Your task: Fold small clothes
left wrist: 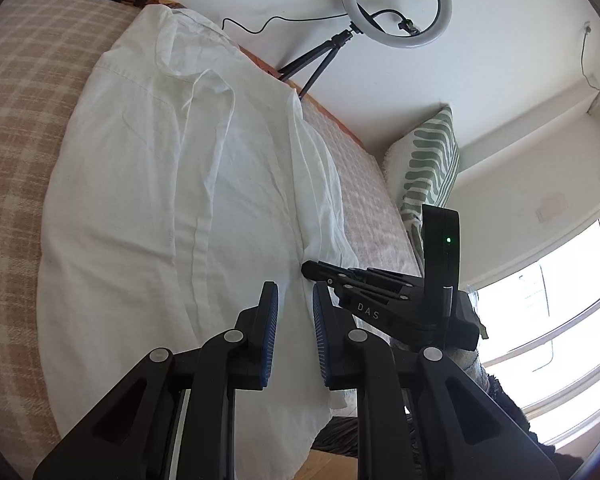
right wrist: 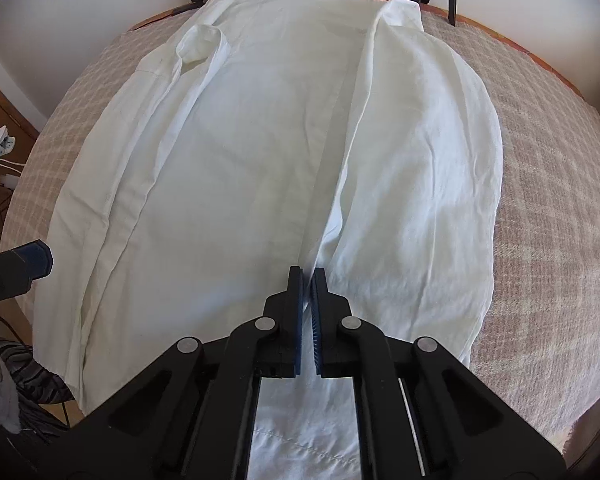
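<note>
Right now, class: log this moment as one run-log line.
task: fold white shirt | left gripper: open, empty | right gripper: shut on shirt fold | surface: checked blanket

Seen from the right wrist, the white shirt [right wrist: 260, 140] loses its hem behind the right gripper [right wrist: 308, 280], and its collar sits at the top edge, too squeezed to read. Whether cloth is pinched between the nearly touching fingers [right wrist: 296, 300] cannot be told; a fold runs right up to their tips. Left of the shirt, the left gripper [right wrist: 32, 260] shows only one blue-padded tip, the rest cut off. In the left wrist view, the shirt's near corner lies behind that gripper's linkage, and the ring light [left wrist: 396, 4] beyond the shirt loses its tripod feet behind the bed [left wrist: 16, 120].
</note>
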The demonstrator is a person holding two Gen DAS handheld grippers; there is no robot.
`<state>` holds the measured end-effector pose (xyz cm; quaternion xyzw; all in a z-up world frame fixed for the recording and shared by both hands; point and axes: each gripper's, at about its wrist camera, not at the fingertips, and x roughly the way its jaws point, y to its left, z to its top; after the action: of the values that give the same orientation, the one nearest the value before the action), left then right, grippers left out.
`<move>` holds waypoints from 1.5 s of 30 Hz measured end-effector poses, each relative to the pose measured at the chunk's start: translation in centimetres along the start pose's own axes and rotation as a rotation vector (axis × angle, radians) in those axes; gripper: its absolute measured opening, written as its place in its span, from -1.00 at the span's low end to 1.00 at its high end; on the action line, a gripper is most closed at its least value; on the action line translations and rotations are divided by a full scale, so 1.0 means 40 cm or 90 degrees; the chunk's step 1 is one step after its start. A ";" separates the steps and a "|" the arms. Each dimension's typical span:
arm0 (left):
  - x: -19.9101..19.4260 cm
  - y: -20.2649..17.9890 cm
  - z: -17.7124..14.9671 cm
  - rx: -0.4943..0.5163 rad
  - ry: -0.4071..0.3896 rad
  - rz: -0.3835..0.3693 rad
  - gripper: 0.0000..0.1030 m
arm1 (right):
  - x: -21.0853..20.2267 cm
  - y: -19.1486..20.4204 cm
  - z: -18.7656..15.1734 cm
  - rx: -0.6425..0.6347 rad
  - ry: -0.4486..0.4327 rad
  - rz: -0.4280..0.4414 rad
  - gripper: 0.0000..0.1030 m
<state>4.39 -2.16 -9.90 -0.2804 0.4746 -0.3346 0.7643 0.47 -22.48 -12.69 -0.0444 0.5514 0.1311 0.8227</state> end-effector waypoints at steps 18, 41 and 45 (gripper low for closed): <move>-0.009 0.006 0.000 -0.010 -0.010 0.004 -0.69 | -0.134 0.064 -0.145 -0.067 -0.049 0.077 0.23; 0.023 -0.001 0.002 -0.004 0.009 0.025 -0.69 | -0.206 0.171 -0.249 -0.332 -0.040 0.060 -0.49; 0.056 -0.053 0.001 0.037 0.016 0.031 -0.69 | -0.268 0.028 -0.231 -0.186 -0.093 0.100 -0.36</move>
<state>4.64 -5.19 -9.51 -0.2419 0.4807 -0.3330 0.7743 -11.92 -25.19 -6.35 -0.1108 0.4672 0.2767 0.8324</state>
